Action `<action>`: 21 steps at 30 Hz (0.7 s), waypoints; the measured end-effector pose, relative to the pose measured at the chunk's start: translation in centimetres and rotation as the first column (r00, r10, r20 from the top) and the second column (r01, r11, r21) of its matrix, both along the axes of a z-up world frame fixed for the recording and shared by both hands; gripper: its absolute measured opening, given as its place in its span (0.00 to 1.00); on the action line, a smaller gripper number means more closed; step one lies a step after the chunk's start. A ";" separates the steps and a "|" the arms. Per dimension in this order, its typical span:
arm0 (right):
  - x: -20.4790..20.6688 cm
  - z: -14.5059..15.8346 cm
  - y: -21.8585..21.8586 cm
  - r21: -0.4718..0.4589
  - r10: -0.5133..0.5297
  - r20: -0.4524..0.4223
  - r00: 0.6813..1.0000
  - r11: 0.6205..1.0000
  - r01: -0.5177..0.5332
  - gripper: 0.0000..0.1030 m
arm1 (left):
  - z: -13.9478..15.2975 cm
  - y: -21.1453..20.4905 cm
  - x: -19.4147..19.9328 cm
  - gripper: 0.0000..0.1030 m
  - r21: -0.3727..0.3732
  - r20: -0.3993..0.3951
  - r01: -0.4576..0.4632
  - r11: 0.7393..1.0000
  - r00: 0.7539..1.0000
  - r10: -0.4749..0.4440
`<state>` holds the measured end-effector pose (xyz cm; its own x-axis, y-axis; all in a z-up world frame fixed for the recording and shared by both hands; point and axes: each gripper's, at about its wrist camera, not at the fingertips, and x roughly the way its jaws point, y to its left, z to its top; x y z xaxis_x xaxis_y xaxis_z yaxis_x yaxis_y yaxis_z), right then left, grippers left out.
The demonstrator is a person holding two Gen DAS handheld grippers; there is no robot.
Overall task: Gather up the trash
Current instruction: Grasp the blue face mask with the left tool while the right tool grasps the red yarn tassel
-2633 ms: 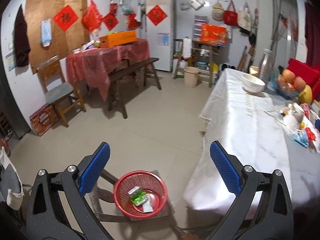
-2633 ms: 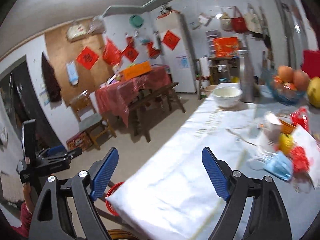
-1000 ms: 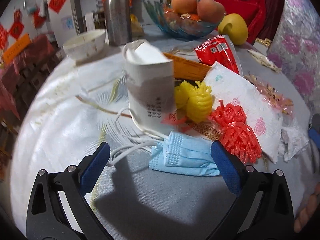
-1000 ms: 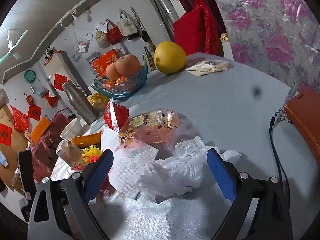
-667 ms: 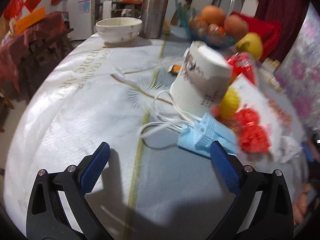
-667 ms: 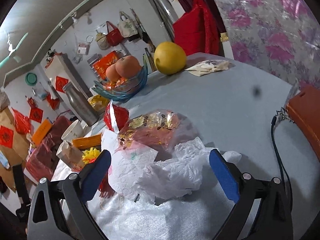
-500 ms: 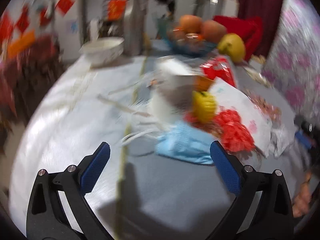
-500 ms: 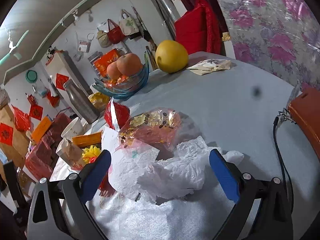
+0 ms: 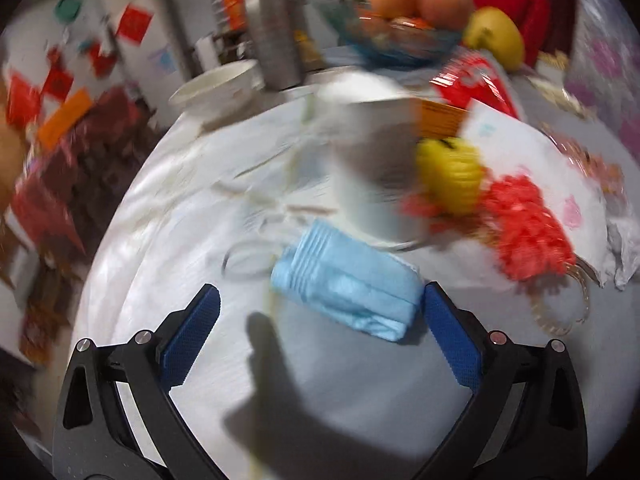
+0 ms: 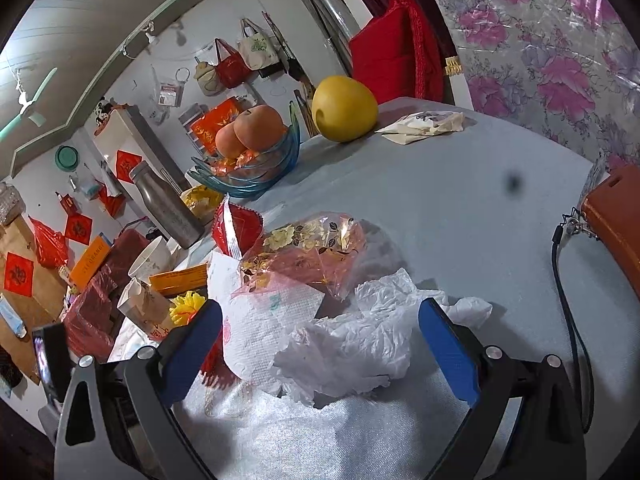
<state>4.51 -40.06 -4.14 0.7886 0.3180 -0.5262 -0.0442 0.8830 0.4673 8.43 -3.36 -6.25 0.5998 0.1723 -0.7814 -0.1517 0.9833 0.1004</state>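
With both jaws spread and nothing held, lower left hand-held gripper (image 9: pixel 318 322) onto blue face mask (image 9: pixel 346 280) just ahead between the pads, pinch the pleats, skip the loops; crumpled white tissue (image 10: pixel 352 348) waits inside right hand-held gripper (image 10: pixel 320 336), on the bench (image 10: pixel 460 208).

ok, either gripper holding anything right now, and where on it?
Nothing held. The left gripper is open over the blue face mask; the right gripper is open around the crumpled white tissue, not closed on it.
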 end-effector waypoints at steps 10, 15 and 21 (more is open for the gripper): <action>-0.1 0.4 0.3 -0.022 0.010 0.009 1.000 1.000 -0.010 0.94 | 0.4 4.5 -0.6 0.88 -0.292 0.053 0.005 0.957 0.999 0.011; -0.2 0.6 0.6 -0.034 0.017 0.017 1.000 0.999 -0.017 0.94 | 0.0 2.8 1.3 0.68 -0.222 0.033 0.006 0.975 0.999 0.002; -0.5 1.1 1.7 -0.060 0.081 0.049 0.996 0.995 -0.078 0.84 | 0.6 1.1 0.0 0.37 -0.213 0.094 0.140 0.967 0.988 -0.122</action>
